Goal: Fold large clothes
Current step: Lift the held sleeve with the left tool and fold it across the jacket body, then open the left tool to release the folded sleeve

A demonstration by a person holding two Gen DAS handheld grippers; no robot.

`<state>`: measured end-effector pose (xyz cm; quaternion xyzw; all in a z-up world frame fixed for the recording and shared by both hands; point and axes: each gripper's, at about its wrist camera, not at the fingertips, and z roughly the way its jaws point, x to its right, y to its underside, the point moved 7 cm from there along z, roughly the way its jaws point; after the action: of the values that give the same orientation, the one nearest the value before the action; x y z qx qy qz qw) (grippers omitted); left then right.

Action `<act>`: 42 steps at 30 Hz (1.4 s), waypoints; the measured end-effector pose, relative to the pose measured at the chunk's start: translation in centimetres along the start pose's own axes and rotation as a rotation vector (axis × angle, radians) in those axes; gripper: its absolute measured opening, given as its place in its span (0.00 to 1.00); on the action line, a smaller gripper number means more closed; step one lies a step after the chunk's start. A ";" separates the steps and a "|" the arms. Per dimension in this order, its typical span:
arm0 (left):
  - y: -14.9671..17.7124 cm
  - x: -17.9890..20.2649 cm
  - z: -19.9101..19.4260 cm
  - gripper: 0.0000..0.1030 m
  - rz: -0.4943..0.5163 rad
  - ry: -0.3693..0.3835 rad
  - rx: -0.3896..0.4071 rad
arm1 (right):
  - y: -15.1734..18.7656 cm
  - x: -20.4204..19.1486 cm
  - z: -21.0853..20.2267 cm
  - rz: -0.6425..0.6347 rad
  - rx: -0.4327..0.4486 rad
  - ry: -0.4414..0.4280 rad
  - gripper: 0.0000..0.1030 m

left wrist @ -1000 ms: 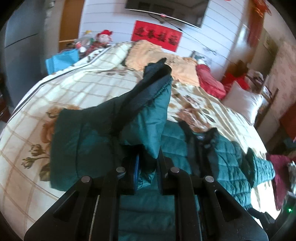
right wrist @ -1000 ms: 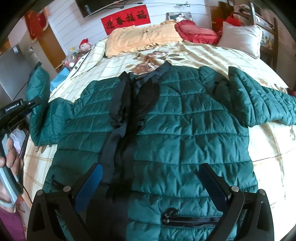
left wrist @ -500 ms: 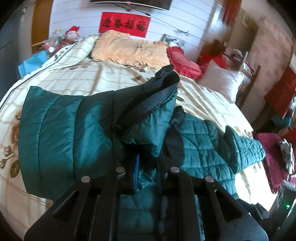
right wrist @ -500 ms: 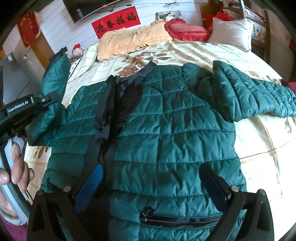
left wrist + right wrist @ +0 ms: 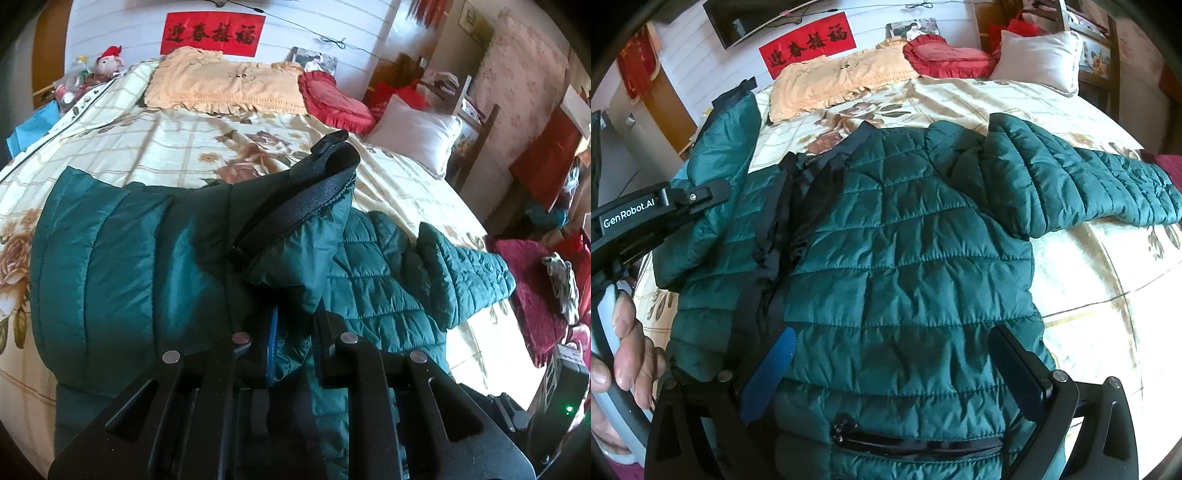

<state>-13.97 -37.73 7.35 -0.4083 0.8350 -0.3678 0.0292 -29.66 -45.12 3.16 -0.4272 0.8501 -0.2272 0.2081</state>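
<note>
- One dark green quilted jacket point(image 5: 908, 266) is lying front up across the bed point(image 5: 1082, 280), its black collar pointing toward the headboard wall.
- Two sleeves are showing: the far sleeve point(image 5: 1082, 188) is stretching flat toward the bed's right edge, and the near sleeve point(image 5: 155, 258) is being lifted off the bedspread.
- Two hand-held grippers are in view. The left hand-held gripper point(image 5: 291, 343) is pressing its fingers together on the near sleeve just below the black cuff point(image 5: 306, 199), which is standing up above the fingers.
- The right hand-held gripper point(image 5: 890, 369) is hanging spread wide over the jacket's lower front, with nothing between its fingers.
- A person's hand point(image 5: 624, 354) is gripping the left tool's grey handle at the bed's left side.
- Four pillows are sitting at the head: a peach one point(image 5: 225, 88), a red one point(image 5: 332, 99), and a white one point(image 5: 417, 136); a second red one behind is only partly visible.
- Bare bedspread is lying open between the collar and the pillows, and beside the far sleeve.
- One zipped pocket point(image 5: 916, 443) is lying near the jacket's hem.
</note>
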 end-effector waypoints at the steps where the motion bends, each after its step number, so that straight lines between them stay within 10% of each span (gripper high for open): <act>1: 0.1 0.1 0.2 0.14 0.000 0.002 -0.005 | 0.0 0.2 0.1 -0.001 -0.001 0.005 1.00; 36: 2.2 1.3 3.9 0.14 -0.059 0.138 -0.133 | -4.1 3.5 6.0 -0.054 -0.055 0.159 1.00; 42: 1.9 0.0 1.6 0.58 -0.146 0.272 -0.127 | -4.5 3.5 6.3 -0.047 -0.062 0.168 1.00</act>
<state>-14.66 -37.95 4.99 -0.4153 0.8209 -0.3673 -0.1366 -25.27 -51.75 0.02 -0.4327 0.8608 -0.2406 0.1175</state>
